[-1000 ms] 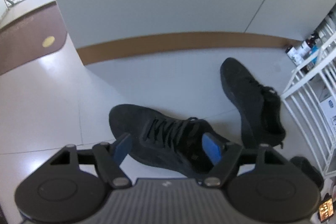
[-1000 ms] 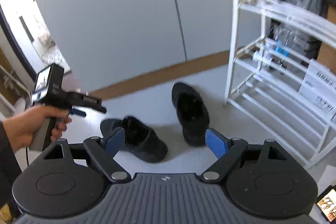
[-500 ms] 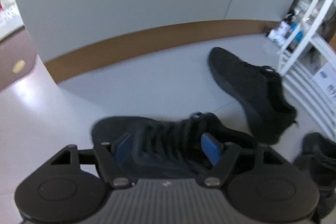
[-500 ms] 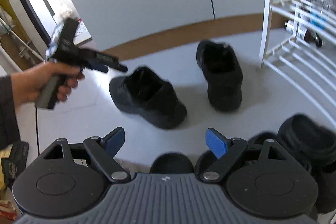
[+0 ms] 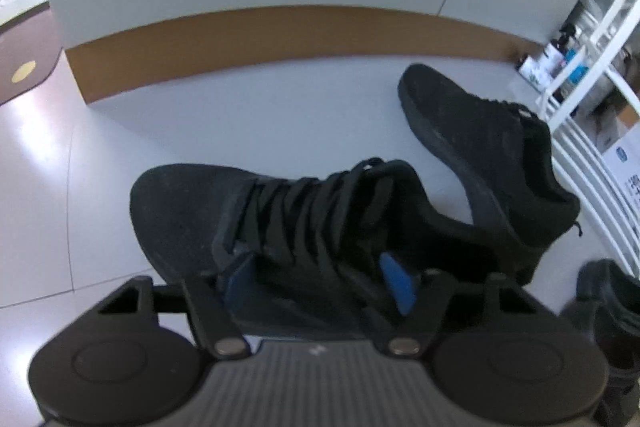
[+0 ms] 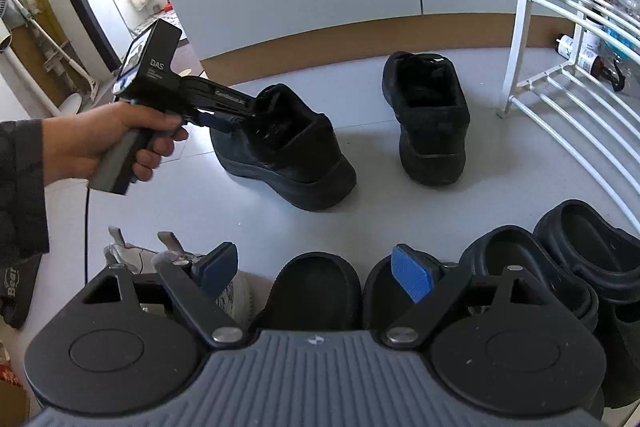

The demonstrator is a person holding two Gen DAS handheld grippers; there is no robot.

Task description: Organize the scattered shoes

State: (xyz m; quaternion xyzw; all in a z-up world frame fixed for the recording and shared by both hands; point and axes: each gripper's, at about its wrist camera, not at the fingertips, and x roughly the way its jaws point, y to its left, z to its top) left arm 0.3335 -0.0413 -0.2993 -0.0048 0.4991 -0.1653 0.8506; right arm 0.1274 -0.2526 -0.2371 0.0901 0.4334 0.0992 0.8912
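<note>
Two black sneakers stand on the grey floor. The near sneaker lies between the fingers of my left gripper, whose jaws are closing: one blue pad sits by the outer side, the other at the shoe's opening. I cannot see the pads pressing on it. The second sneaker stands apart to the right, heel towards me in the right wrist view. My right gripper is open and holds nothing, hanging over a black clog.
A white wire rack stands at the right with bottles behind it. More black clogs lie at the lower right, a pale sneaker at the lower left. A person's hand holds the left gripper. A brown-based wall runs behind.
The left gripper came down over the near sneaker and its jaws narrowed around it. The right gripper also sank, bringing the black clogs and pale sneaker into view.
</note>
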